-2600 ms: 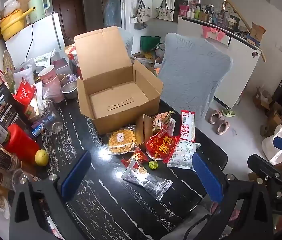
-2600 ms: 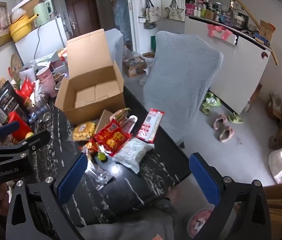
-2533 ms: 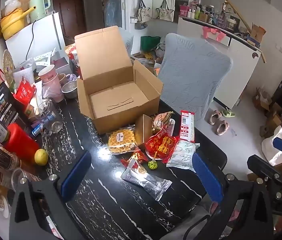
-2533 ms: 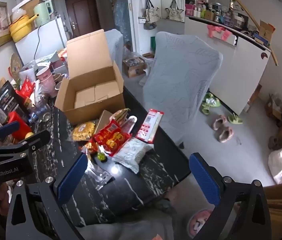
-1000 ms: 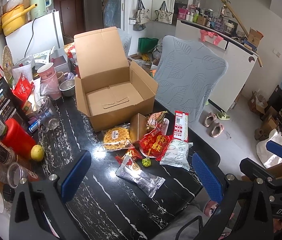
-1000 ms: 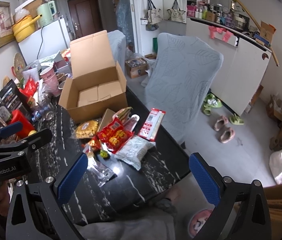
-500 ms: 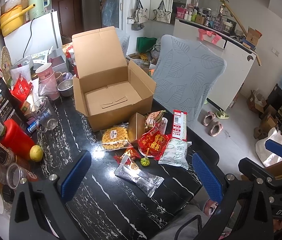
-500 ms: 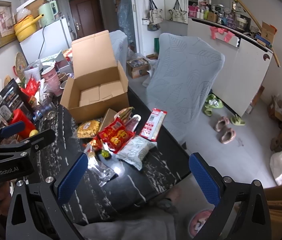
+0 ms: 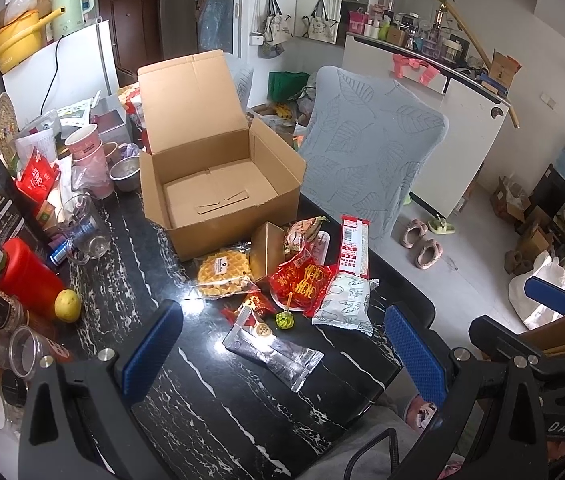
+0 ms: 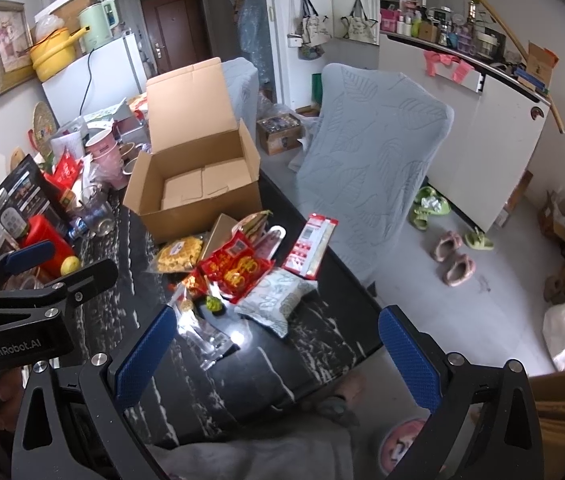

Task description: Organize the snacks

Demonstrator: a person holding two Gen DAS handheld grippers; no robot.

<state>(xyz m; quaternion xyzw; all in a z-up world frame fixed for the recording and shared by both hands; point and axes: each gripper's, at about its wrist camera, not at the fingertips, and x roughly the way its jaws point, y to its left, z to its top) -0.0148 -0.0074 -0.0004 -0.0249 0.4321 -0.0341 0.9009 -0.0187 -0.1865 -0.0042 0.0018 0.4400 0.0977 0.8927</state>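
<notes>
- The cardboard box sits open on the black marble table, lid flap standing up at the back, nothing inside it.
- All the snacks are piled on the table right in front of the box: a waffle pack touching its front wall, a red packet just beside that, a pale leaf-print bag and a long red-and-white packet off to the box's front right.
- A clear wrapper and a little green candy lie furthest out from the box, nearest the grippers.
- Left gripper hangs above the table, jaws spread wide with nothing between them; the clear wrapper sits right between its blue pads in that view, well below it.
- Right gripper is wide open too and empty, hovering over the table edge, with the snack pile ahead and a bit to its left.
- To the left of the box there's a red bottle, a lemon and a glass mug.
</notes>
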